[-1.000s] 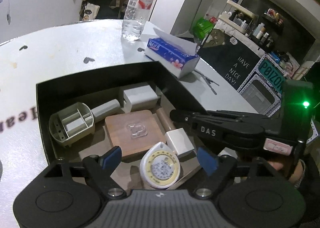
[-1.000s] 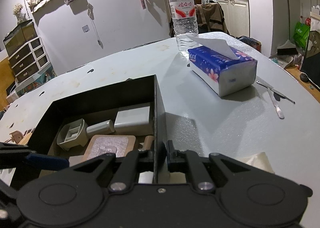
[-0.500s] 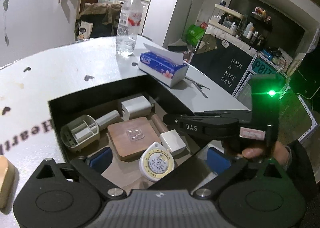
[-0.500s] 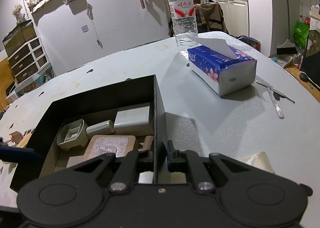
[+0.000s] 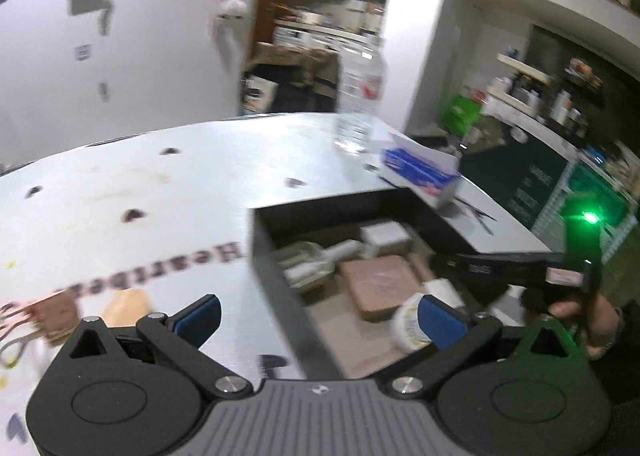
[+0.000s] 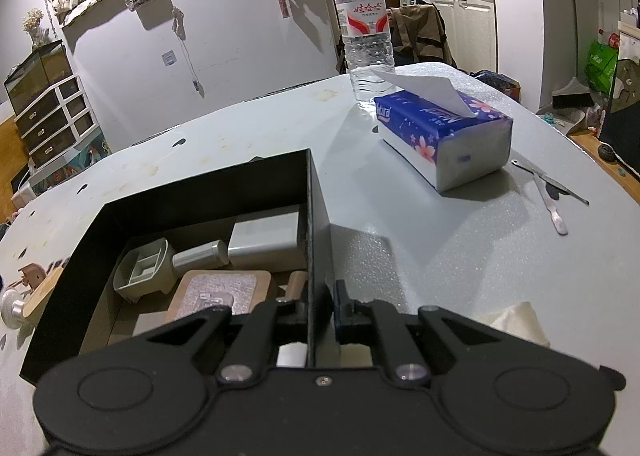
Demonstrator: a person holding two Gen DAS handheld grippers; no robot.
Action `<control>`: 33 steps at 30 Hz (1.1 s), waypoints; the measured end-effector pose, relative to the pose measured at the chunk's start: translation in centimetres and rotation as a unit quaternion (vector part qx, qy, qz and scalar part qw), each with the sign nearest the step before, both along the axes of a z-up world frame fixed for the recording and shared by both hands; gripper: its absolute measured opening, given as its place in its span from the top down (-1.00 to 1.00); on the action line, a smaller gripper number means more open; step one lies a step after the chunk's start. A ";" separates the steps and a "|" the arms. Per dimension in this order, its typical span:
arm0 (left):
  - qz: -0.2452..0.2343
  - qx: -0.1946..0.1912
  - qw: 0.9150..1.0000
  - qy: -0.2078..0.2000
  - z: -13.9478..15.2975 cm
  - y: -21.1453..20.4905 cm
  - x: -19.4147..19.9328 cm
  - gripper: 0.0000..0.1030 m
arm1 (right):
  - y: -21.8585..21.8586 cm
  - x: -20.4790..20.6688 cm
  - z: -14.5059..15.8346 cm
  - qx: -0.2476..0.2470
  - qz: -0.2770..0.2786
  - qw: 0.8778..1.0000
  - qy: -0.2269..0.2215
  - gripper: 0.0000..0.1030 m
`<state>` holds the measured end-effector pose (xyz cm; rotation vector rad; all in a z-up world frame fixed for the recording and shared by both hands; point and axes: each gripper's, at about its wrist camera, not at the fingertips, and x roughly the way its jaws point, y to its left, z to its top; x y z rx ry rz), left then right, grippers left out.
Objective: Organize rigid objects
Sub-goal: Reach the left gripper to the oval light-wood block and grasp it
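**Box mostly filled; a few pieces remain on the tabletop**

Right tool [image 6: 324, 308]: jaws almost fully closed, clamped on the right wall of the black box [image 6: 200, 195], one finger inside and one outside. Judged to be steadying the box.

Left tool [image 5: 318, 314]: jaws spread to their widest, nothing between the blue pads [image 5: 200, 314]. It straddles the box's near left wall, one finger over the tabletop [image 5: 160, 195], the other over the box interior. This view is motion-blurred.

Contents of the box, right wrist view: grey scoop-shaped holder [image 6: 142, 270] with a short cylinder [image 6: 198, 256] beside it, pale rectangular block [image 6: 266, 238] against the far right corner, wooden board [image 6: 224, 290] carrying a clear plastic clip. The left wrist view adds a round yellow-faced item [image 5: 408, 322], likely a tape measure, though blur makes this uncertain.

Still outside, left of the box: a light wooden piece [image 5: 126, 306], a brown piece [image 5: 54, 314] and a small round knob [image 6: 12, 310].

Unrelated: water bottle [image 6: 364, 27], tissue pack [image 6: 444, 135] and metal tools [image 6: 552, 191] to the right.

Assessment: well advanced. Remaining work appears to be collecting the loose pieces on the left; the empty left tool is near them.
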<state>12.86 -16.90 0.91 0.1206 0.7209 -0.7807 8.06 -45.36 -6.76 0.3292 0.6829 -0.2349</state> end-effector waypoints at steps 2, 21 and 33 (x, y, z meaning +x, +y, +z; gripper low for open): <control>0.029 -0.002 1.000 -0.004 0.0 1.4 0.4 -1.00 | 0.0 0.0 0.0 0.000 -0.001 1.000 0.000 0.83; 0.190 -0.043 0.977 0.084 -5.2 8.1 1.9 -1.00 | -0.1 -0.1 -0.1 -0.001 -0.001 1.000 0.001 0.83; 0.259 -0.036 0.963 0.066 -7.4 6.2 5.6 -1.00 | -0.1 0.1 0.0 -0.001 0.002 1.000 0.002 0.83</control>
